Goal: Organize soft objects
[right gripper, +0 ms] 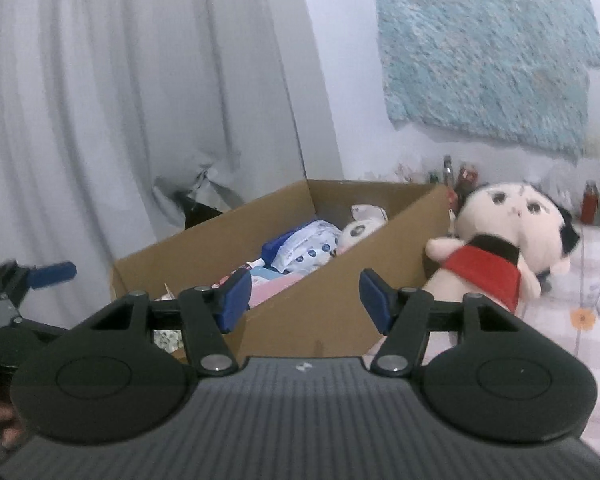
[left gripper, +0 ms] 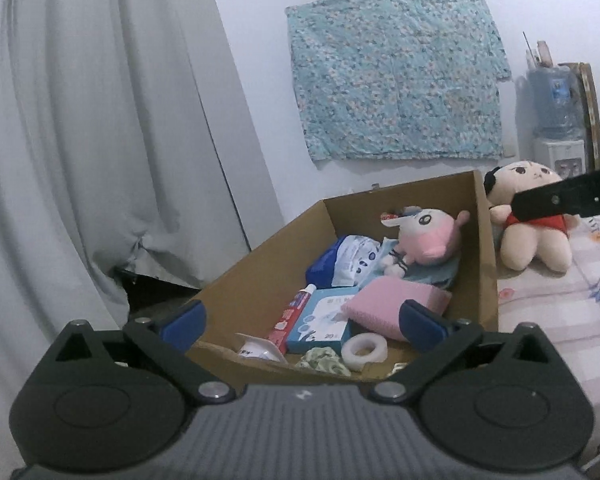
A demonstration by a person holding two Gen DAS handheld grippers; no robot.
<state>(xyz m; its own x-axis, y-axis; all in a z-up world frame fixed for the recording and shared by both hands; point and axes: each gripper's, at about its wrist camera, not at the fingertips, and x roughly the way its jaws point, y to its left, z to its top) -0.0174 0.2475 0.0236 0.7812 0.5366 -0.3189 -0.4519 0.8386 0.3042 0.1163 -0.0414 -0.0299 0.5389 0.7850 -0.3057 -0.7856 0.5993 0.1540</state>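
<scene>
An open cardboard box (left gripper: 260,276) stands on the bed and holds a pink plush animal (left gripper: 424,236), a pink cushion (left gripper: 384,304), a wipes pack (left gripper: 352,260), a toothpaste tube (left gripper: 292,312), a blue carton (left gripper: 324,320) and a tape roll (left gripper: 364,347). Over the box's near edge, my left gripper (left gripper: 302,322) is open wide with nothing between its fingers. A big-headed doll in a red shirt (right gripper: 500,248) lies right of the box (right gripper: 332,280). My right gripper (right gripper: 305,300) is open and empty, short of the box's near corner, with the doll ahead to its right.
A grey curtain (left gripper: 80,140) hangs on the left. A floral blue cloth (left gripper: 396,68) is pinned to the wall behind. A water dispenser (left gripper: 556,120) stands at the far right. The bed sheet (left gripper: 560,320) with a flower print stretches to the right of the box.
</scene>
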